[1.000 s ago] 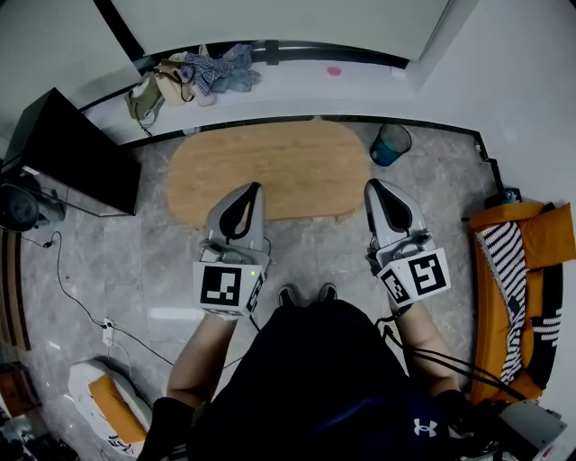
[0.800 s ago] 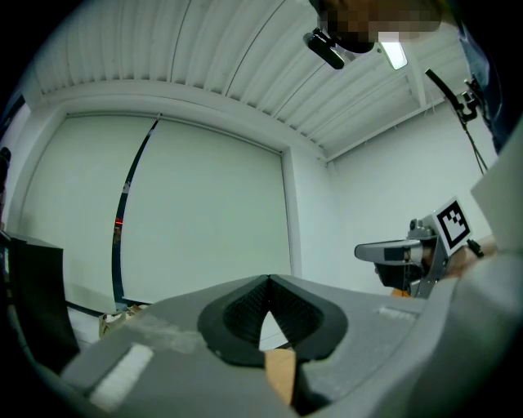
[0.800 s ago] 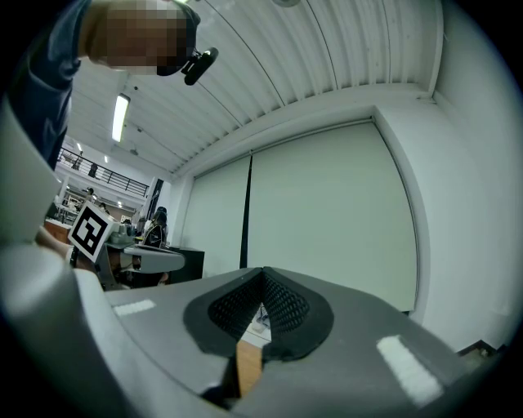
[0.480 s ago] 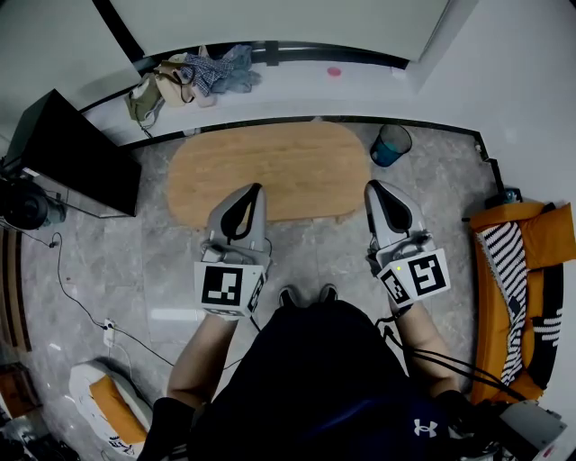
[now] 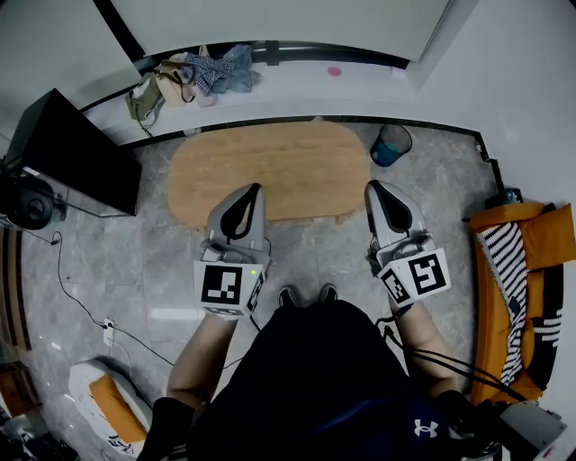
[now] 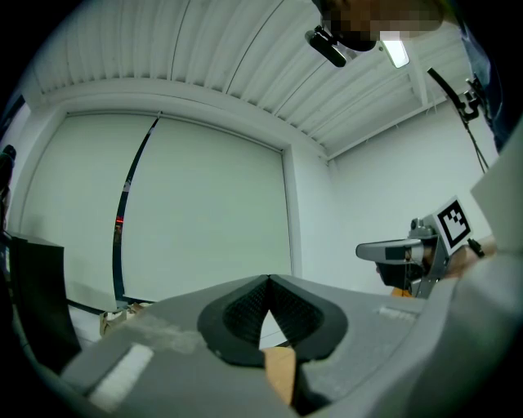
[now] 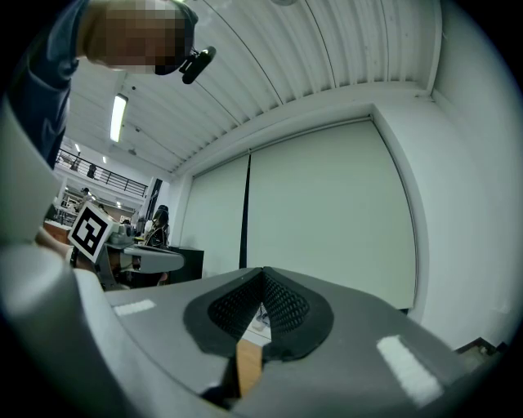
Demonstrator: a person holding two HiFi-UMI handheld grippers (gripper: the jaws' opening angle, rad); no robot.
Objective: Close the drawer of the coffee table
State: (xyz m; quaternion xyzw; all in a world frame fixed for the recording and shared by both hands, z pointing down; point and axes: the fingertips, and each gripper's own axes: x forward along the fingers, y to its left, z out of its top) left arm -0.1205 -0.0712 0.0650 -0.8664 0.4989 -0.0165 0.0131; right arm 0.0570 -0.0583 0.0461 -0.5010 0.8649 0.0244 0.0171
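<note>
One coffee table (image 5: 270, 167), left claw (image 5: 256, 187), right claw (image 5: 371, 184), both closed

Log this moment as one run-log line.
left gripper: shut, empty | right gripper: shut, empty | coffee table: below both grippers | drawer: not in view

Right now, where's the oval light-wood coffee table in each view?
Head view: oval light-wood coffee table, upper centre.
Left gripper view: tan sliver of it below shut left claw.
Right gripper view: tan sliver of it below shut right claw.
Shared landmark: dark strip on the pale blind.
</note>
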